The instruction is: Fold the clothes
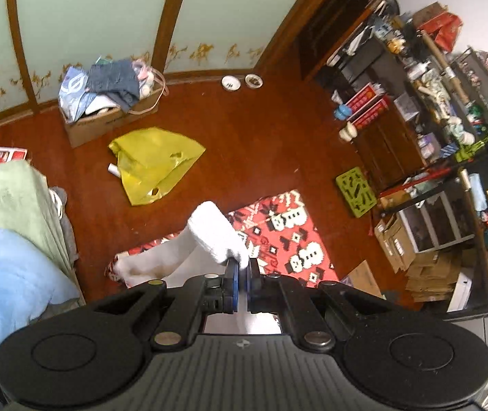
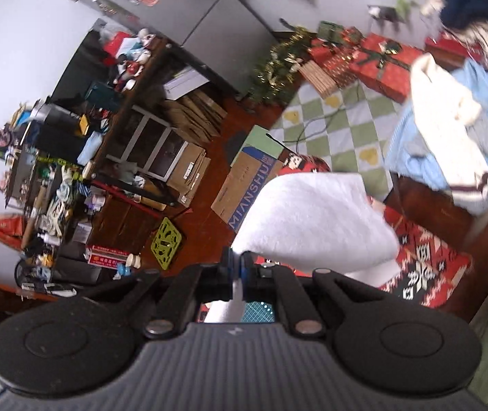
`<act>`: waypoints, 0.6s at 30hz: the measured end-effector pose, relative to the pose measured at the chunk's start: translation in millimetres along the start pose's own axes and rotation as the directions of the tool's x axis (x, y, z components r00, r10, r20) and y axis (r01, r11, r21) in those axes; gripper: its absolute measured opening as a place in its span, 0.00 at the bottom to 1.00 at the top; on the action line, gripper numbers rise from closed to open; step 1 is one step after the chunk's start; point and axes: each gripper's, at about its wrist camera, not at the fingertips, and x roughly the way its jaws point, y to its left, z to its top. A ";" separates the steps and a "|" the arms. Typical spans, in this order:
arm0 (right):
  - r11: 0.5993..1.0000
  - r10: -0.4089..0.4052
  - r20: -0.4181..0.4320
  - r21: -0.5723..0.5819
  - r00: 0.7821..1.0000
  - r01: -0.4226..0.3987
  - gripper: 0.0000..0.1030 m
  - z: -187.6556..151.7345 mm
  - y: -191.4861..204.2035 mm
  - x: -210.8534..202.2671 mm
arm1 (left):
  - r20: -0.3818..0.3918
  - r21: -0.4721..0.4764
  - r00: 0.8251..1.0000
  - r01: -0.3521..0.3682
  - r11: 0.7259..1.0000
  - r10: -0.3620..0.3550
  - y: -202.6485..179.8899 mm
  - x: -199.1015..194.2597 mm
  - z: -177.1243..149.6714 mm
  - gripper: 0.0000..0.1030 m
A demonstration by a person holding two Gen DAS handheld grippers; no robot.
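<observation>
**Fleecy white cloth over a polished wood floor**

The white garment (image 1: 215,233) is soft, fuzzy, matt cloth, pinched by both grippers — the left gripper (image 1: 243,275) and right gripper (image 2: 236,267), matt black plastic with blue pads. Beneath the garment, a woven red patterned rug (image 1: 295,236) lies on glossy reddish wood floor (image 1: 244,130). Beyond the rug — a crinkled, shiny yellow plastic bag (image 1: 151,164).

light: even, indoor, moderately bright | blur: motion smear, right view | edges: strong fisheye bending
</observation>
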 end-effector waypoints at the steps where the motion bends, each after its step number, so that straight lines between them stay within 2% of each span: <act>1: 1.000 -0.001 -0.002 -0.004 1.000 0.001 0.04 3.7 2.0 -0.6 | -0.006 0.002 1.000 -0.006 1.000 0.006 -2.2 8.3 0.2 0.04; 5: 0.999 -0.019 -0.010 0.032 1.000 0.020 0.04 5.8 -4.5 13.0 | -0.043 0.009 0.999 -0.031 0.999 0.032 -9.1 46.1 -3.2 0.04; 10: 0.993 -0.099 -0.017 0.060 0.995 0.100 0.04 -18.9 -26.2 57.7 | -0.095 -0.001 0.994 -0.062 0.998 0.062 -15.8 102.2 -0.4 0.04; 15: 0.980 -0.157 -0.027 0.122 0.987 0.159 0.04 -32.1 -45.9 121.1 | -0.158 -0.033 0.986 -0.063 0.997 0.057 -38.0 169.2 12.0 0.04; 18: 0.973 -0.191 -0.050 0.125 0.980 0.196 0.04 -31.4 -45.5 173.7 | -0.170 0.017 0.982 -0.079 0.997 0.080 -70.9 210.9 21.8 0.04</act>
